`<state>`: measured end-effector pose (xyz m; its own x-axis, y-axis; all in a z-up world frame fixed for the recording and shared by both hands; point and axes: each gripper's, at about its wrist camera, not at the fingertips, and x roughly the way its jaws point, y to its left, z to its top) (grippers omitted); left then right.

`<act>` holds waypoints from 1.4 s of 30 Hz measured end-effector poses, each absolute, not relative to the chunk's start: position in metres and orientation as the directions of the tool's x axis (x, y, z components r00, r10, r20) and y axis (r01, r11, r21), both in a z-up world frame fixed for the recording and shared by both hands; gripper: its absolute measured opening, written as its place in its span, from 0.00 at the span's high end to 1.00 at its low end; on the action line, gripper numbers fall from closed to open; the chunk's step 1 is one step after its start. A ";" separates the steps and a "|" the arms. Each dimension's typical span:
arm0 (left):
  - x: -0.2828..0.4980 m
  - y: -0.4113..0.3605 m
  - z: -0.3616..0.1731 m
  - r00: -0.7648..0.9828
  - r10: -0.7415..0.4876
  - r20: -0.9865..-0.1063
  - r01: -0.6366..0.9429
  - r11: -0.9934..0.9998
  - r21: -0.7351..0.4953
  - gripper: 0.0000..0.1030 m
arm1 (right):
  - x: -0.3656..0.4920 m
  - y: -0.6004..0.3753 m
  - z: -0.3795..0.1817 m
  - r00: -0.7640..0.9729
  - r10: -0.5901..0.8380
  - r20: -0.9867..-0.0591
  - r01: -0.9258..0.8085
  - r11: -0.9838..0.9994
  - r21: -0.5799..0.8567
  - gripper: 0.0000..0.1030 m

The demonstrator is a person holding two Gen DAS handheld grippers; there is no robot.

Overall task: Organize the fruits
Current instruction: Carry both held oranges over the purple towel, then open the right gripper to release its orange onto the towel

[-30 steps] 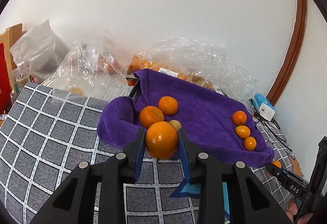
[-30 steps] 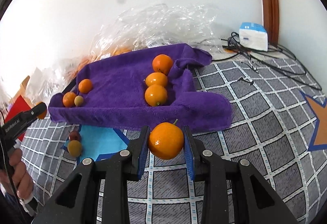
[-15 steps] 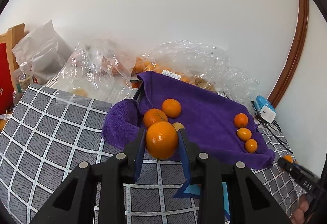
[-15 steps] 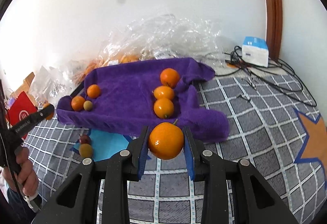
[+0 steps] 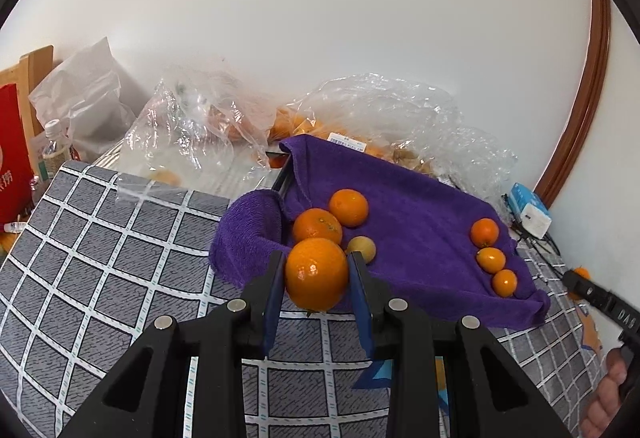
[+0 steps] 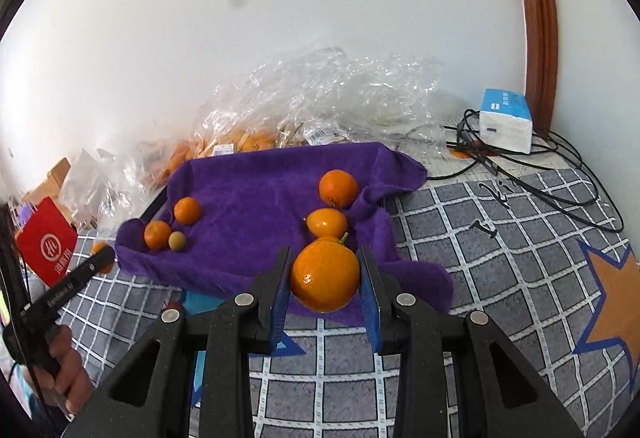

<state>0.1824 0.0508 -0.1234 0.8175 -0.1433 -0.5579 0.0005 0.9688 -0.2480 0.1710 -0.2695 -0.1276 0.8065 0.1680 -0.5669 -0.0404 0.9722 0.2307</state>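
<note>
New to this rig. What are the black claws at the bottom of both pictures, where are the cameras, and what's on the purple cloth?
No robot here: a person holds a two-finger gripper in each hand, and each gripper carries a fisheye camera looking forward along its fingers. So the black claws are the gripper's own fingers.

In the left wrist view, the left gripper is shut on an orange. In the right wrist view, the right gripper is shut on a second orange, one with a bit of stem.

Ahead lies a purple towel on a grey checked cover. On it sit two groups of fruit: two oranges plus a small pale fruit on one side, three smaller oranges in a row on the other. Crumpled clear plastic bags lie behind.
</note>
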 end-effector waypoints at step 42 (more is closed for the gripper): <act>0.278 0.005 -0.114 0.658 -0.267 -0.705 0.110 0.959 -0.261 0.71 | 0.250 -0.230 -0.159 0.720 0.212 -0.661 -0.134 0.977 0.167 0.52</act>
